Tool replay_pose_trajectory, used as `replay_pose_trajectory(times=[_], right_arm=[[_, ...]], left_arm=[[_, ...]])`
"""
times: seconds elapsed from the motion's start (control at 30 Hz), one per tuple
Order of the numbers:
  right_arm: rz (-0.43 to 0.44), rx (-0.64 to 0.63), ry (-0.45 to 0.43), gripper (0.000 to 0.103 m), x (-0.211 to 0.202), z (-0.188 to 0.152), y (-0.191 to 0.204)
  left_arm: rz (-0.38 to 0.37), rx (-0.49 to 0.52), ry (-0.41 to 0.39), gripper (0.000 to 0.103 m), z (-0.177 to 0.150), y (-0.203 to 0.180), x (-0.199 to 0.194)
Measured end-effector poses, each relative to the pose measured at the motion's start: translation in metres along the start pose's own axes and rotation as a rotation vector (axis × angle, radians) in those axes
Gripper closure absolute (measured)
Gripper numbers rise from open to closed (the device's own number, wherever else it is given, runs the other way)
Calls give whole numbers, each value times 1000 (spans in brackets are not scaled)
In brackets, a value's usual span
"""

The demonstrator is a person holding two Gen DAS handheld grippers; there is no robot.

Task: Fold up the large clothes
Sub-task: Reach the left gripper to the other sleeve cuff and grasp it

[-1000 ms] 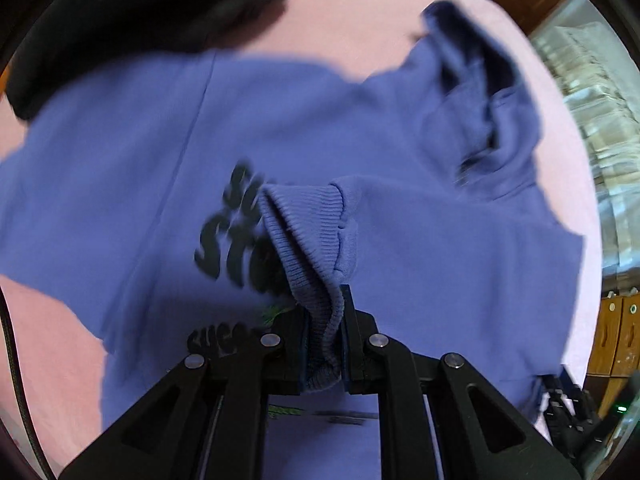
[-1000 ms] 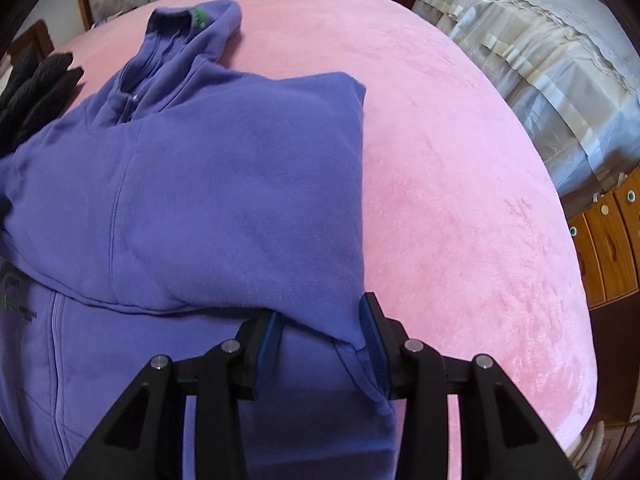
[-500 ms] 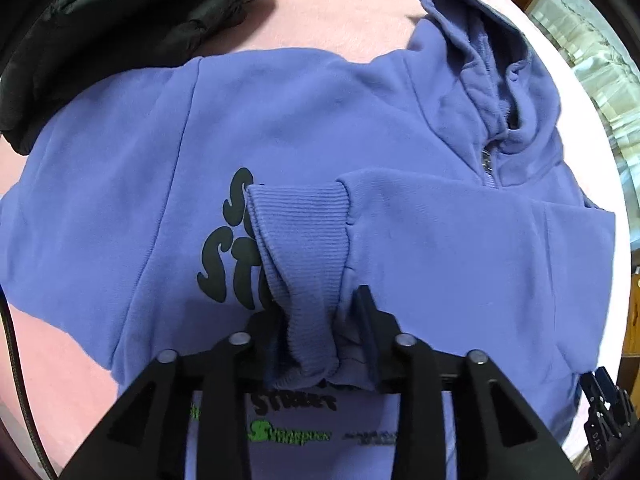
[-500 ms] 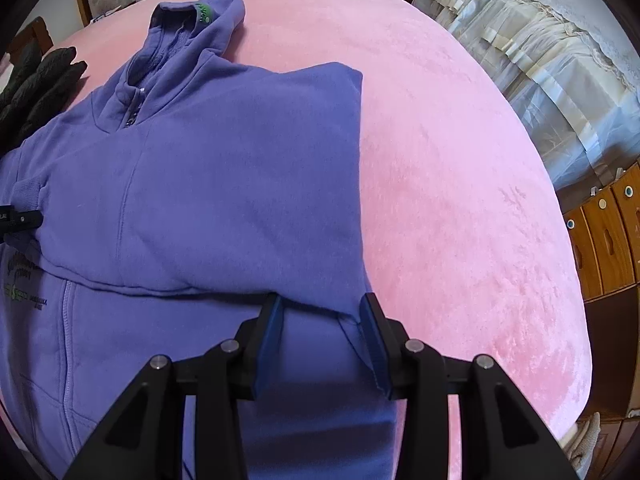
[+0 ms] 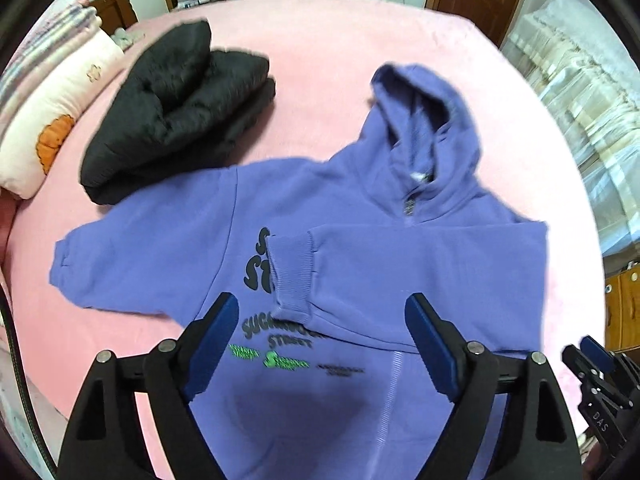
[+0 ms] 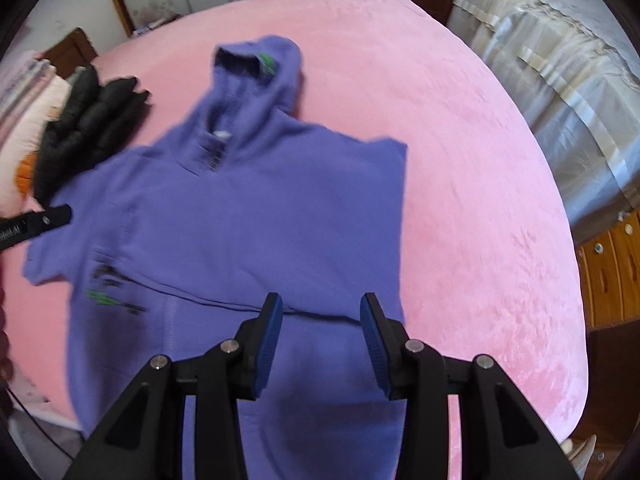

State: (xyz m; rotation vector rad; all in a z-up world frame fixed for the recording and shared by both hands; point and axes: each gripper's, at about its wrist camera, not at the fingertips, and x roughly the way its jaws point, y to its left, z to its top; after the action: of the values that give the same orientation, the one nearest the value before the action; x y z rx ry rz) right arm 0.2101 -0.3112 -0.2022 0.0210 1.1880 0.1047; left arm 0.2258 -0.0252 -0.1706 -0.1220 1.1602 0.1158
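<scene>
A purple hoodie (image 5: 360,264) lies face up on the pink bed (image 5: 328,48), hood (image 5: 424,120) towards the far side. One sleeve is folded across the chest, its ribbed cuff (image 5: 290,276) resting over the black lettering. The other sleeve (image 5: 100,264) sticks out to the left. My left gripper (image 5: 320,312) hovers above the cuff, its jaws opening wide with nothing between them. My right gripper (image 6: 321,308) hangs above the hoodie's (image 6: 260,220) folded right side, open and holding nothing; it also shows at the lower right (image 5: 592,356) of the left wrist view.
A folded black padded jacket (image 5: 176,120) lies on the bed beyond the hoodie's left shoulder. A pillow (image 5: 52,120) with an orange flower sits at the far left. Wooden drawers (image 6: 612,272) and a covered piece of furniture (image 6: 560,80) stand to the right of the bed.
My left gripper has let go of the cuff, spread its jaws and risen; the cuff stays on the chest. The right gripper has also lifted away from the hoodie's folded edge.
</scene>
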Motion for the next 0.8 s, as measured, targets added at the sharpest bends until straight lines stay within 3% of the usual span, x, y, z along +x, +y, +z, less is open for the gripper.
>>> replay_pose_trajectory(times=[0.23,0.3,0.43,0.63,0.8], right_arm=[[150,-45,-49,57,-52,17,11],[175,-72,-55,47,-64,21,16],[251,-123,-57,47,-86,27,25],[282,-208,-95,47,-113,21,39],[262,-241,-130,47,-131,17,55]], left_arm=[[-29,-56,-82,18,-13,-30,-75],[-32,-72,-102,18,-19,-37,-93],[-18,-82,-135,18,-28,-44,-122],[-33,-140,-127,18,-45,-36,-161],[-18,-132,-136,18,-54,-22,-175]])
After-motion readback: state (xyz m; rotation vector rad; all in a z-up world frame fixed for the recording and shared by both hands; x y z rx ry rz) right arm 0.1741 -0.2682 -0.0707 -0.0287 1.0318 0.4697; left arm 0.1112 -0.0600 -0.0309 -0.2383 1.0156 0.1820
